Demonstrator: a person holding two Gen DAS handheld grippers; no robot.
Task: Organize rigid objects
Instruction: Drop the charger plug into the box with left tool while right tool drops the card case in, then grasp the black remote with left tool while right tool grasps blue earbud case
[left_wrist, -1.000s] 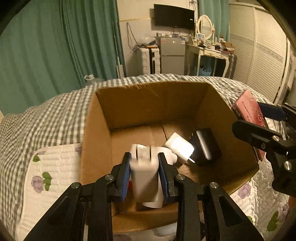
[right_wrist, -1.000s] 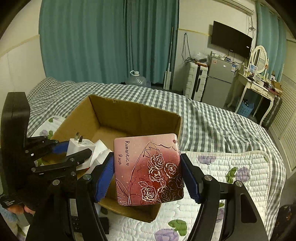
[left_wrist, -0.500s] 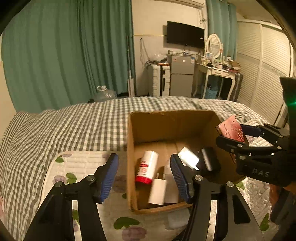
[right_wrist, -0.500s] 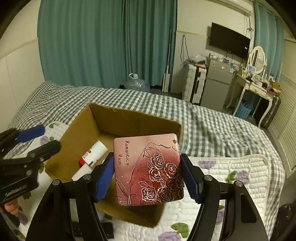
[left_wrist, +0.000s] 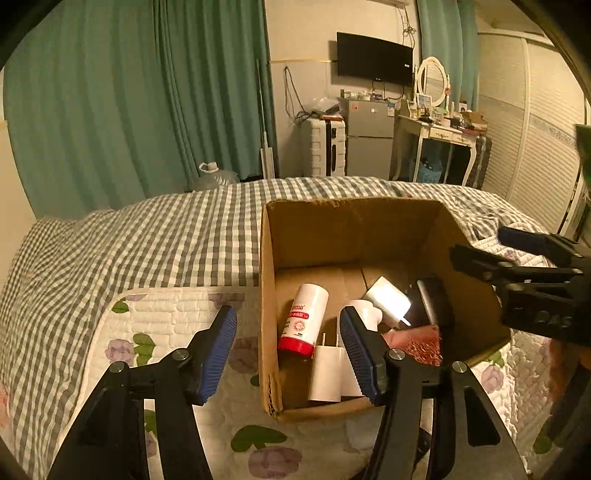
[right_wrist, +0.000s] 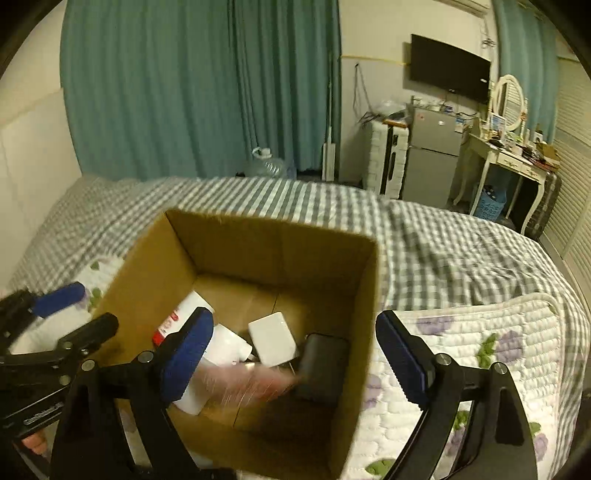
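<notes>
Right claw (right_wrist: 291, 354) jaws just opened wide, empty; pink tin (right_wrist: 255, 384) drops blurred into cardboard box (right_wrist: 258, 236), 6 o'clock corner. Left claw (left_wrist: 288, 347) spread, empty. Chargers, bottle already boxed; nearly done.

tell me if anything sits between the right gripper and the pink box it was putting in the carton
Nothing visible does. The right gripper is open over the carton, its jaws having just opened, and the pink box is already inside among the chargers, blurred in the right wrist view.
</notes>
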